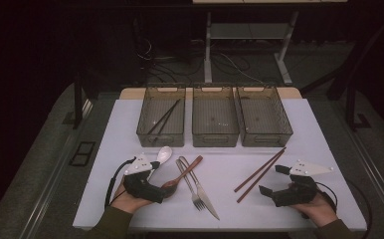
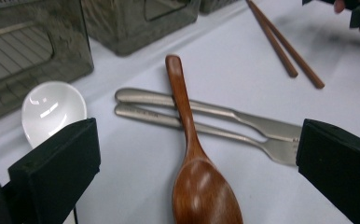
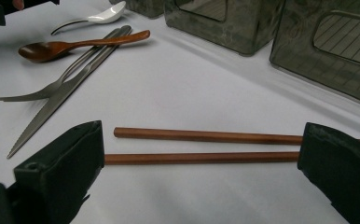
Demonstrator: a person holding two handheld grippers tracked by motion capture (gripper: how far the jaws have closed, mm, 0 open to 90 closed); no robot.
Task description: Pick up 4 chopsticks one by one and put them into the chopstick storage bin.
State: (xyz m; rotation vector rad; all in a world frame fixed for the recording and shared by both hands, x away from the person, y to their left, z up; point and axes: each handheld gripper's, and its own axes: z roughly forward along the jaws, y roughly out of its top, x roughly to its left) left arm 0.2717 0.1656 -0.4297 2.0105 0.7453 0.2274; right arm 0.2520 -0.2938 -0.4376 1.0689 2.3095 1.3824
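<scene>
L gripper (image 1: 164, 189): jaws standing wide apart, nothing between the pads yet. In the left gripper view the wooden spoon (image 2: 194, 163) is lying bowl-first in the gap, touching neither jaw; it looks like the approach to a pick, not a hold. The spoon is resting on the white table (image 1: 230, 209) at front left, its handle crossing over the fork (image 2: 206, 128) and knife (image 2: 201, 109). That crossing is probably why the gripper is lining up on the bowel end's side, i.e. the bowl, which is lying clear of the metal.

R gripper (image 1: 270, 180): also open, gripping nothing. In the right gripper view the pair of brown chopsticks (image 3: 201, 147) is lying flat across the space between the jaws, apart from both pads. The hand seems to be waiting, pre-positioned for a pinch across both sticks.

Further out: white spoon (image 1: 163, 154) just beside the L gripper, near the left bin (image 1: 161, 137). Middle bin (image 1: 215, 138) and right bin (image 1: 267, 138) are standing in a row w/ it at the far side, prob. as sorting targets.

View differences:
- High view is giving the contents: dark chopsticks (image 1: 164, 117) are lying in the left bin.
- Gripper views are giving jaw-to-item clearance, which the high view is too coarse to settle.
- Left gripper view is showing the handle overlap clearly.
</scene>
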